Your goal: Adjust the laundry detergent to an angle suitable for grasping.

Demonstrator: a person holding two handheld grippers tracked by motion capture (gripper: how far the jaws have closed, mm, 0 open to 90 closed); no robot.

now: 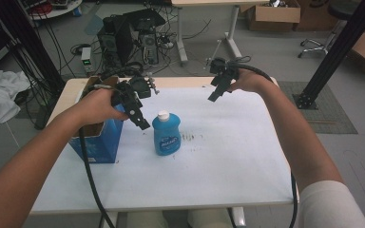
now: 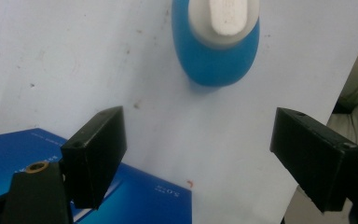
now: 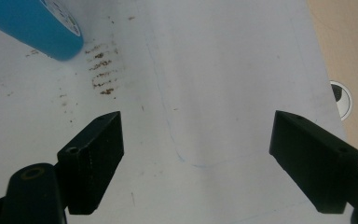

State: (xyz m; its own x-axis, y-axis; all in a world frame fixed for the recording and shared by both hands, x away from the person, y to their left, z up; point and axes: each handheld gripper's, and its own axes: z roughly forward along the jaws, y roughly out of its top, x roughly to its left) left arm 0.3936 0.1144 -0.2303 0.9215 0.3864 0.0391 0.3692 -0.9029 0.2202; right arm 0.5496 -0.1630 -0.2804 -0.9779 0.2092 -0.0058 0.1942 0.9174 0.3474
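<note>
In the left gripper view the left gripper (image 2: pixel 198 154) has its two black jaws spread wide with nothing but bare white surface in the gap. The blue bottle (image 2: pixel 216 51) stands ahead of the jaw tips, apart from both, its white cap (image 2: pixel 227 16) facing the camera (so the gripper looks down on it from above). Its body lines up roughly with the middle of the gap, a little toward the right-hand jaw. Under the left-hand jaw lies the blue box (image 2: pixel 135 196), its printed side showing.

From the high view, the left gripper (image 1: pixel 141 123) hangs just beside the bottle's cap (image 1: pixel 163 115) on the left, jaw tips pointing down and toward it, not touching. The bottle (image 1: pixel 166 135) stands upright on the worktop (image 1: pixel 228 156), left of its centre and nearer the left edge than the right. The box (image 1: pixel 100 140) sits at the left edge, close beside the bottle, its top open, with the person's left hand (image 1: pixel 97 104) above it.

The right gripper (image 3: pixel 196 158) also has its jaws spread wide over empty worktop; the bottle's lower end (image 3: pixel 32 23) shows at the upper left of the right gripper view, well apart from the jaws, next to a patch of brownish smudges (image 3: pixel 100 70). In the high view this gripper (image 1: pixel 217 92) is held up near the far edge, right of the bottle.
</note>
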